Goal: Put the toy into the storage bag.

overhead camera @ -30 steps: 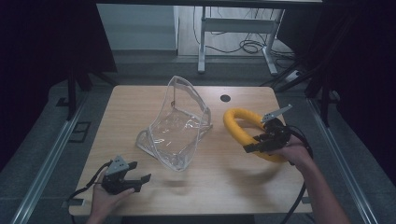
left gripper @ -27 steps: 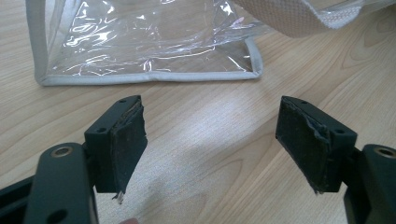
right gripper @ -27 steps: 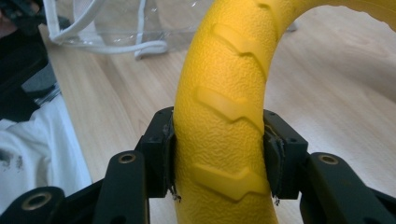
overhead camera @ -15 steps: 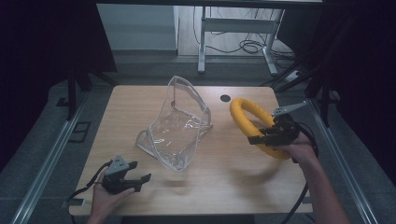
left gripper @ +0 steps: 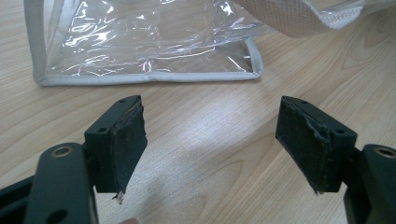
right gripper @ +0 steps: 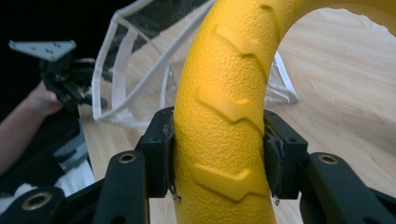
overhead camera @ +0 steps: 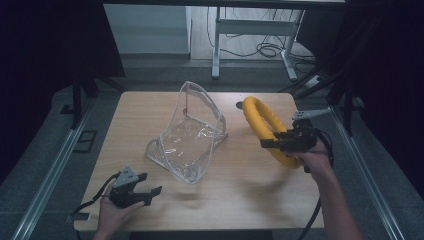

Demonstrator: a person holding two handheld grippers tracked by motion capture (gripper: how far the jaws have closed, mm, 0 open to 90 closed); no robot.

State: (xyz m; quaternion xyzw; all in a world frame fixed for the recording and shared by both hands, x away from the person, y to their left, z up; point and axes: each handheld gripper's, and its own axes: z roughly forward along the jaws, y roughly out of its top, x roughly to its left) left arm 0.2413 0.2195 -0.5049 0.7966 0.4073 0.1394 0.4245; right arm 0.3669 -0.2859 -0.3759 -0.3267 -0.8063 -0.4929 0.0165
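Carrying the yellow textured rubber ring (overhead camera: 265,127), clamped in the right gripper (overhead camera: 280,142) at right of centre in the high view, goes best tilted toward the clear plastic pouch (overhead camera: 190,135) mid-frame, while the wide-open, empty left gripper (overhead camera: 147,190) at lower left steadies its rim.

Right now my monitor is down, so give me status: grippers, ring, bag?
Right gripper shut on yellow ring, raised off table. Left gripper open, facing clear bag. Nothing between ring and bag.
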